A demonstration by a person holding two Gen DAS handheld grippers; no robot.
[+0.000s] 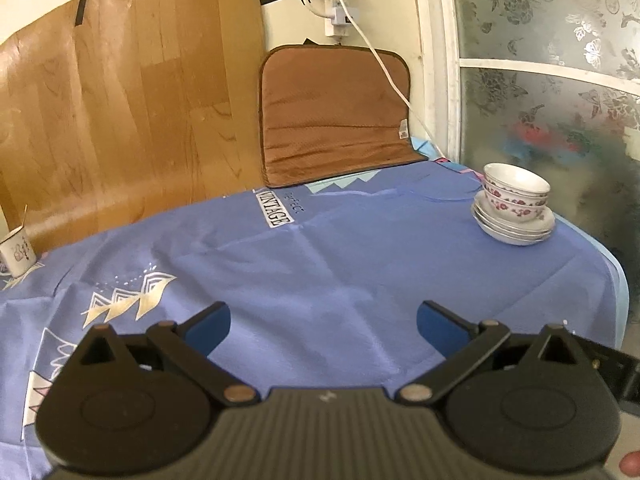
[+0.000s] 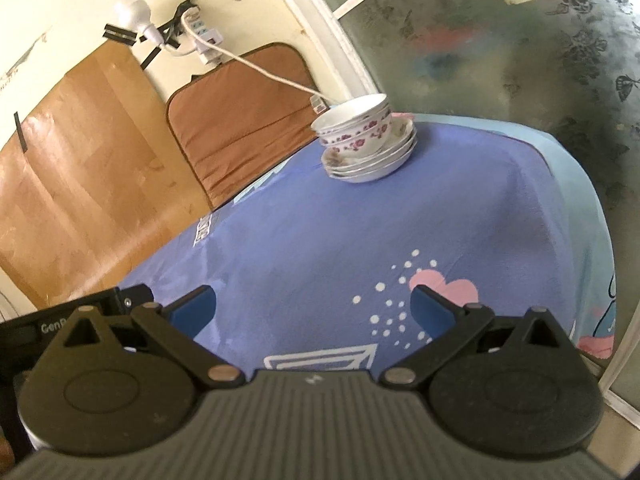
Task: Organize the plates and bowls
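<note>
Both grippers are spread wide with nothing between the fingers. The left gripper [image 1: 323,326] has its blue fingers [image 1: 210,330] fully apart over bare cloth, touching nothing. Same story for the right gripper [image 2: 312,308]: fingers [image 2: 194,310] as far apart as they look like they go, hovering above the bench [image 2: 288,240] with only the purple-blue tablecloth [image 1: 320,272] showing in the gap.

The task stuff is all in one pile. In the left wrist view the stack of bowls [image 1: 514,190] sits at about 2 o'clock, far side of the bench, close to the right edge. In the right wrist view the same pile is up around 12 to 1 o'clock, near the back corner by the frosted glass door [image 2: 520,60]. Count as best I can make out: two floral bowls nested on top, and a stack of plates [image 1: 514,228] underneath, maybe four, rims too close together to be sure.

One small white cup [image 1: 16,254] sits at 9 o'clock in the left view, right at the frame edge, well apart from the pile.

Room-wise, there's a big open stretch of cloth between the fingers and the pile. The bench edge curves away at 3 o'clock, and a brown mat [image 1: 336,116] leans on the wall at 12, behind the bench
</note>
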